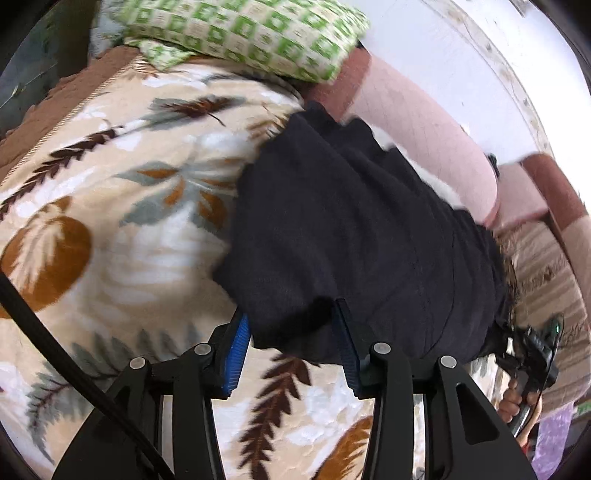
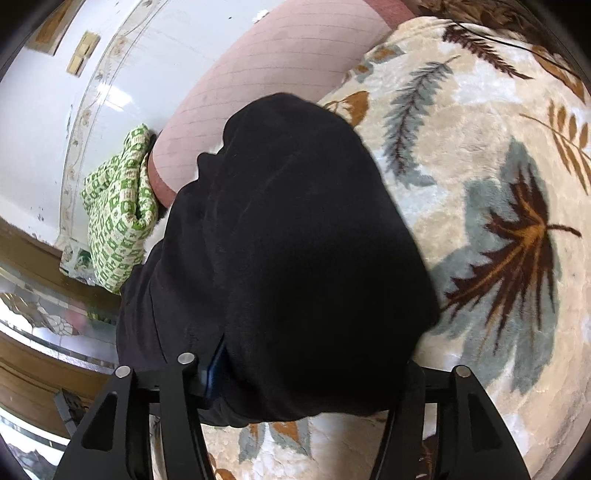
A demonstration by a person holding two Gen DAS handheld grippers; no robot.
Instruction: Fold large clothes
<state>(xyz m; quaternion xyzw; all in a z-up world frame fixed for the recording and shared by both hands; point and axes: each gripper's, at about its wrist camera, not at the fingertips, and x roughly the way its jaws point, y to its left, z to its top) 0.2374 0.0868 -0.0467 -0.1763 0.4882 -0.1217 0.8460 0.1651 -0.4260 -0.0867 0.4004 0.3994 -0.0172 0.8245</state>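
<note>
A large black garment [image 1: 351, 229] lies bunched on a cream blanket with a leaf pattern [image 1: 110, 221]. My left gripper [image 1: 291, 332] has its blue-padded fingers [image 1: 236, 350] spread wide, with the garment's near hem draped between and over them. In the right wrist view the same black garment [image 2: 288, 240] covers my right gripper [image 2: 306, 369]; only a strip of one blue pad [image 2: 216, 365] shows at its left edge, and the fingertips are hidden under the cloth. The right gripper and the hand holding it also show in the left wrist view [image 1: 532, 354].
A green-and-white checked pillow [image 1: 251, 33] lies at the head of the blanket, also in the right wrist view [image 2: 118, 214]. A pink bolster [image 1: 424, 136] runs along the white wall [image 2: 37, 110]. A black cable [image 1: 44, 332] crosses the lower left.
</note>
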